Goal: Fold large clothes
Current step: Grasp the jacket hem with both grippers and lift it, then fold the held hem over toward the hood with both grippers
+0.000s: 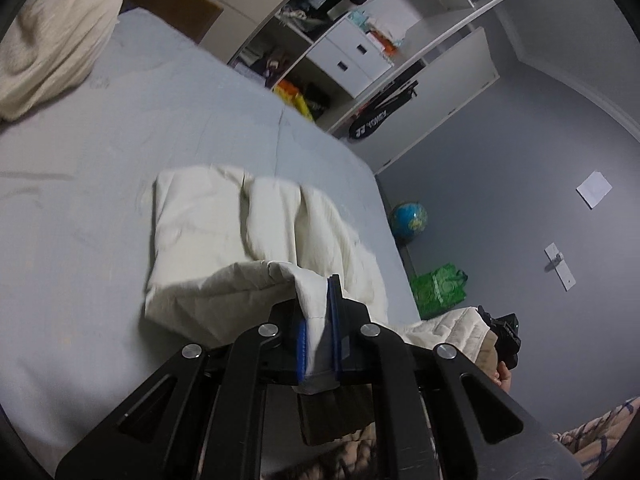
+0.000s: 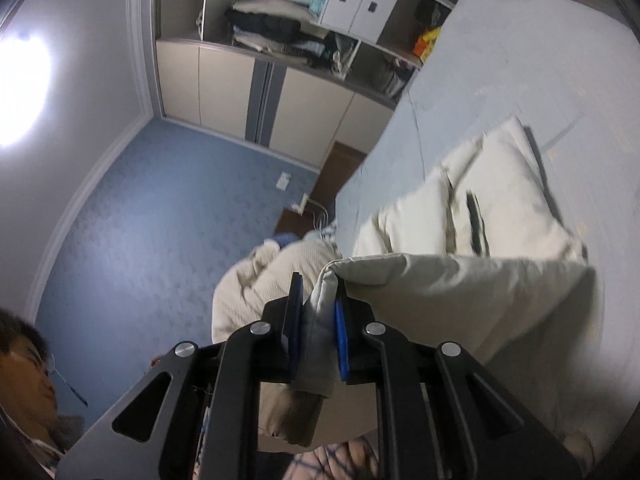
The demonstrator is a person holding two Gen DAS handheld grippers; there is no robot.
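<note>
Both grippers' fingers, left (image 1: 320, 320) and right (image 2: 318, 320), clamp the blurred cream garment (image 1: 240, 240), hiding its gripped edge.

Only readable text: "YONEX" in white letters, with the brand's double-Y logo beside it, on a black racket bag (image 1: 382, 114) hanging at the wardrobe, far ahead of the left fingers and off to their right. It reads upside down in the left wrist view. Right wrist view: no legible text.
</note>
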